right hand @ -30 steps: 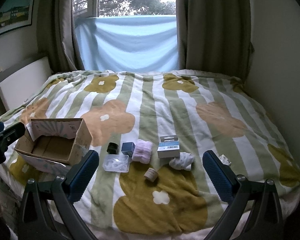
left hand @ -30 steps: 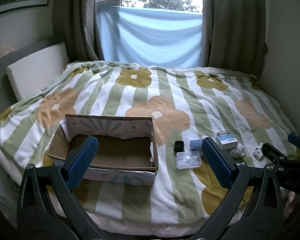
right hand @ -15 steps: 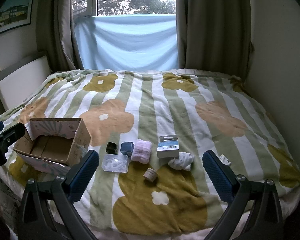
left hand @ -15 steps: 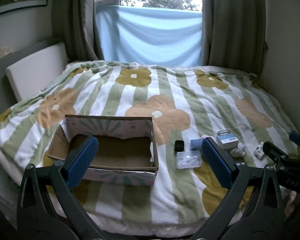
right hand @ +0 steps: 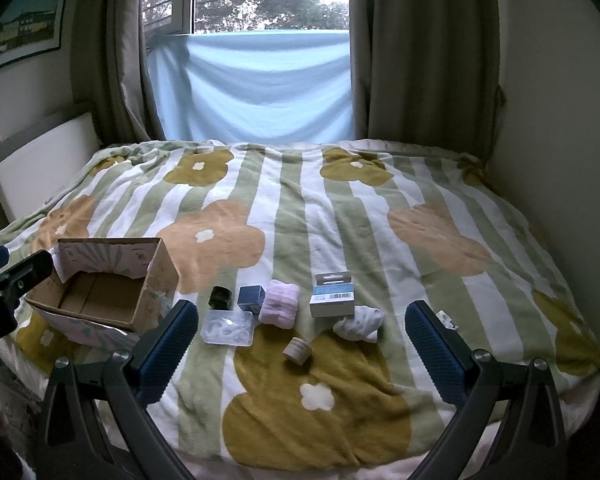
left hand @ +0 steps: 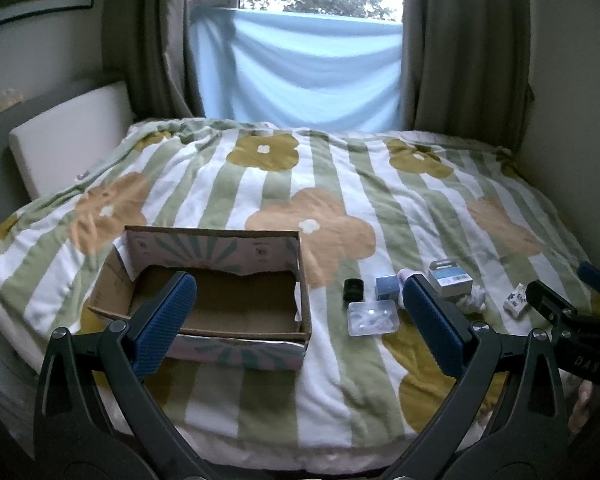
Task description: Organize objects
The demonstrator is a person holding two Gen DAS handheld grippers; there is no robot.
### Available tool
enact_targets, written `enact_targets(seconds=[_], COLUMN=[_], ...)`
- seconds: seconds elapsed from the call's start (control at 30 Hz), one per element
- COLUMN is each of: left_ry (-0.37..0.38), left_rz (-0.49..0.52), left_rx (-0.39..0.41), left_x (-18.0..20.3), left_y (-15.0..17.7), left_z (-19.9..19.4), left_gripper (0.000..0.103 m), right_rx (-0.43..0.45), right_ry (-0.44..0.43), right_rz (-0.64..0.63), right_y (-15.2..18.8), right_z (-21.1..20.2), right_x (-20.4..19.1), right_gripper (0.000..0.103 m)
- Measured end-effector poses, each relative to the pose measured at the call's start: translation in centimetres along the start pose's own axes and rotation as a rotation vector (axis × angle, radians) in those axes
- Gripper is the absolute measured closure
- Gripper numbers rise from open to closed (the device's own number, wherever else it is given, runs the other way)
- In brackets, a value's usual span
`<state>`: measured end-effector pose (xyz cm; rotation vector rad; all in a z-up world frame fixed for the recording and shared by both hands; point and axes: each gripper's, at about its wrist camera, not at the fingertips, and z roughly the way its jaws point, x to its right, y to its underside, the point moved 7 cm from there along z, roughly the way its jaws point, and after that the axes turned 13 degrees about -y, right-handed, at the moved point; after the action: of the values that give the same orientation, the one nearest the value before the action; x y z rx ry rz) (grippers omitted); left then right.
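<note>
Left gripper [left hand: 300,312], black frame with blue ribbed pads: jaws spread wide, holding nothing, above the near bed edge. Right gripper [right hand: 302,334], same build: likewise spread and unloaded.

Blanket, fleece, green-and-white stripes with tan and mustard flowers [right hand: 300,208]: covers the bed.

Cardboard box, open-topped, printed outside [left hand: 220,300]: rests near the left front; interior bare in both views.

Row of small items to its right, all lying on the blanket:
- grey-and-blue retail carton with hang tab [right hand: 332,296];
- pink folded cloth [right hand: 279,308], almost wholly hidden behind a pad in the left view;
- clear plastic case [right hand: 229,327];
- white patterned bundle [right hand: 360,323];
- navy cube box [right hand: 251,295];
- black jar [right hand: 220,297];
- beige tape roll [right hand: 297,350], seen by the right camera only;
- white-and-blue packet [left hand: 516,301], plain in the left view, mostly hidden in the right.
</note>
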<state>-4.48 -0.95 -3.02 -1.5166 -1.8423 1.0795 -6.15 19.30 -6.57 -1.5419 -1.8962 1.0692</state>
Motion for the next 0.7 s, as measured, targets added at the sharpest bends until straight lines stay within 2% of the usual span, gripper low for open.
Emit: enact_targets(seconds=[0.03, 0.07, 0.7], left_ry=[0.003, -0.035, -0.029], left_rz=[-0.002, -0.029, -0.039], left_rx=[-0.002, -0.008, -0.022], left_x=[0.04, -0.24, -0.6], left_y=[0.06, 0.05, 0.29], left_z=[0.0, 0.08, 0.39], left_gripper=[0.0, 0.0, 0.0], right_rx=[0.0, 0.0, 0.002], right_ry=[0.0, 0.0, 0.0], right_rz=[0.0, -0.001, 0.0], right_y=[0.0, -0.01, -0.04], right_z=[-0.01, 0.0, -0.06], right_x=[-0.03, 0.03, -0.14], right_gripper=[0.0, 0.0, 0.0])
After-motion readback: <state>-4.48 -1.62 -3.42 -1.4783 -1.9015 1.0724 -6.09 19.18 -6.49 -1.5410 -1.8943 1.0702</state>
